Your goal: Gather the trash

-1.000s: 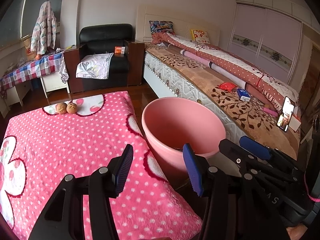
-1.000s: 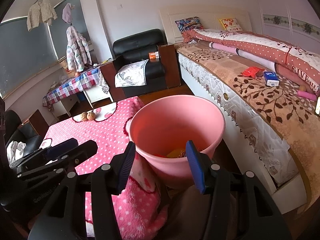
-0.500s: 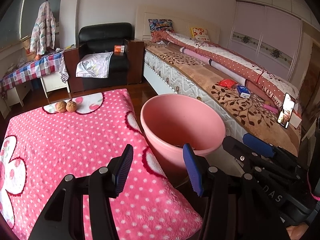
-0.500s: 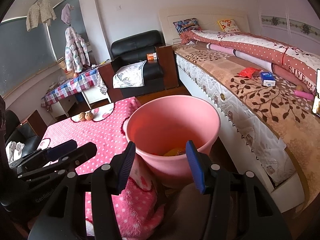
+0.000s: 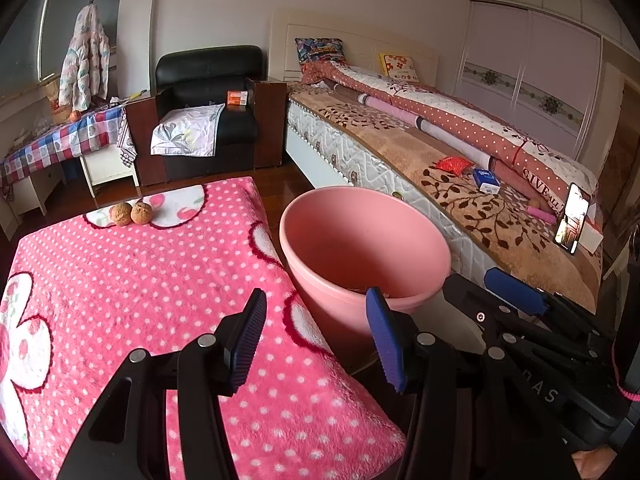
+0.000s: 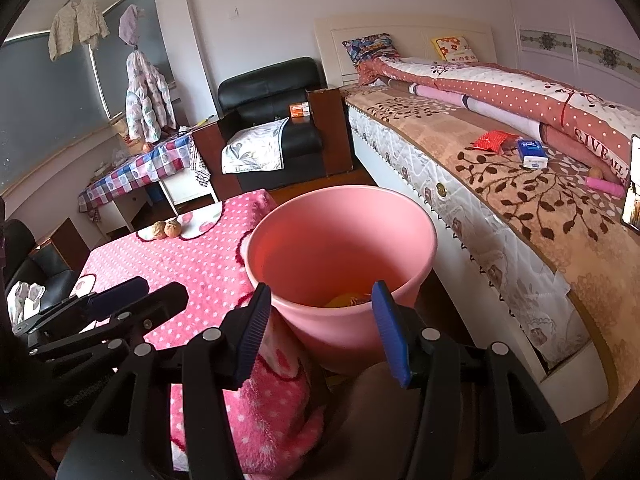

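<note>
Trash lies at the bottom of the pink bucket: a yellow piece and some brownish bits, mostly hidden behind the near rim, so the kind cannot be told. The bucket is round, smooth plastic, wider at the top, and stands on the floor between the right edge of the pink dotted blanket and the side of the bed. Two brown wrinkled balls rest touching each other near the far edge of the blanket. On the bed lie a red packet and a blue box, close together. The left gripper is spread and holds nothing. The right gripper is spread too, empty, in front of the bucket's near rim.
</note>
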Available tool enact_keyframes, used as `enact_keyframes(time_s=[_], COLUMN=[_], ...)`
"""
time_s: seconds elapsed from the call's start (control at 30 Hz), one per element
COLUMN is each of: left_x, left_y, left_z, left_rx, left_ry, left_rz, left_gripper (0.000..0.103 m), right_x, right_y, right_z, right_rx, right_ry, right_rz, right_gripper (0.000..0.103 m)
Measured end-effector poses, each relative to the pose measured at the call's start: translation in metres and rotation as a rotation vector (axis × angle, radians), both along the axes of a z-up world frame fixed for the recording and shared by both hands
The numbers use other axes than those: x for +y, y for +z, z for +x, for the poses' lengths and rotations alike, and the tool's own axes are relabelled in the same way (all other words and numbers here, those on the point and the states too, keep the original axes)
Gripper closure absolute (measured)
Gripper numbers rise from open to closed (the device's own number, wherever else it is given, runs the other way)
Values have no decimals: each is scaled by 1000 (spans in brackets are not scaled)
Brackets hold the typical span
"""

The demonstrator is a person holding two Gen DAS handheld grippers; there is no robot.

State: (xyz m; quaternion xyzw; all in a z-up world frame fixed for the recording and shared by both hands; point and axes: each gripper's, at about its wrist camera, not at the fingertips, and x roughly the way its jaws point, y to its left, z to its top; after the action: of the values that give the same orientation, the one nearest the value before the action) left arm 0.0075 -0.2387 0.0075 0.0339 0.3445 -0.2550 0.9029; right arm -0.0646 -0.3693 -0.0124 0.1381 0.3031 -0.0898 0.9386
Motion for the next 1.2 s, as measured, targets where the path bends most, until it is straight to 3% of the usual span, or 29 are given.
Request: enact_keyframes(time_s=[1.2], left_x=[0], left_y=[0], left_z=[-5], left_rx=[-19], left_ry=[-12], left_rz=[7], left_gripper=[52], right_x=[1], right_y=[-4], right_z=[-1], right_rx=[1], right_ry=[-1], right_rz=[-1], right_gripper=[50])
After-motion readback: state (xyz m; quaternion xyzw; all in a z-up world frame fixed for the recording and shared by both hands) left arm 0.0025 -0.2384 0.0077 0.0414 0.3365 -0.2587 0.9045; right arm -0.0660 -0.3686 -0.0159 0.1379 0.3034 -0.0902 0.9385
